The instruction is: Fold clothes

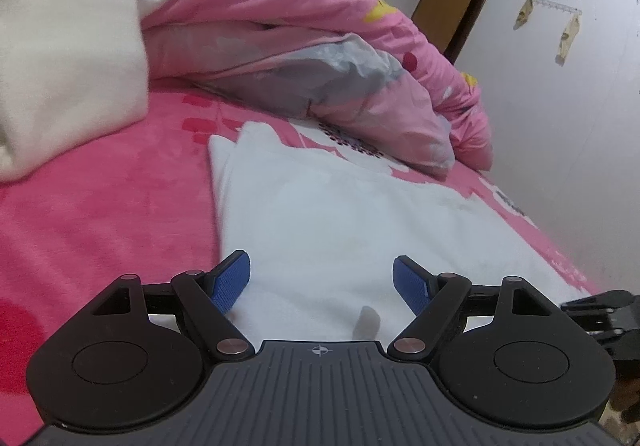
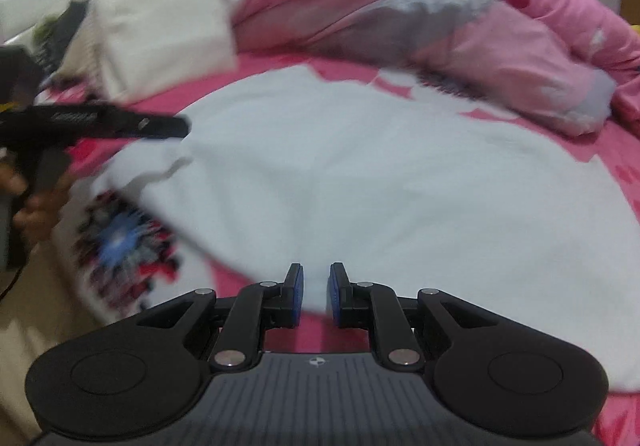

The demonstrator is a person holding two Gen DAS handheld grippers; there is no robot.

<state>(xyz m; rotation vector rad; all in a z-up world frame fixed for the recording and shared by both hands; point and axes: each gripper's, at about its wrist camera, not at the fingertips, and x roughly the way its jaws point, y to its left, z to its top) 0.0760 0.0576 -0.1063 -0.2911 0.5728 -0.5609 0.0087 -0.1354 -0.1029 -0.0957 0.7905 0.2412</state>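
Mid-fold on the white shirt (image 2: 360, 174), which lies spread on the pink bed (image 1: 100, 206), near edge toward me, far end close to the pink duvet (image 1: 320, 46) heaped at the back. Cream blanket (image 1: 60, 46) sits off to the left, apart from the shirt.

R gripper (image 2: 316, 288): jaws nearly together, pinched on the shirt's near edge. White cloth runs down between the pads (image 2: 298, 286) and I see pink bed below it, so that edge looks lifted. View is smeared, so I judge this hand is carrying the edge across.

L gripper (image 1: 322, 278): jaws wide apart, nothing between them, hanging just over the shirt's near-left part; pads (image 1: 232, 282) not pressing cloth as far as I can tell. From the R cam the L gripper (image 2: 176, 128) shows at far left by the shirt's left corner. A printed patch (image 2: 124, 242) shows near that corner, blurred, can't tell if it's shirt or bedding.

Step, my read: one side held, other side not yet gripped, fold underway, maybe early-to-mid.

Next calls for: L needs to drop onto the hem/corner below it and close, matching R's height, then both take the edge toward the far end evenly. Risk: one-handed drag skews the fold, bunches cloth.
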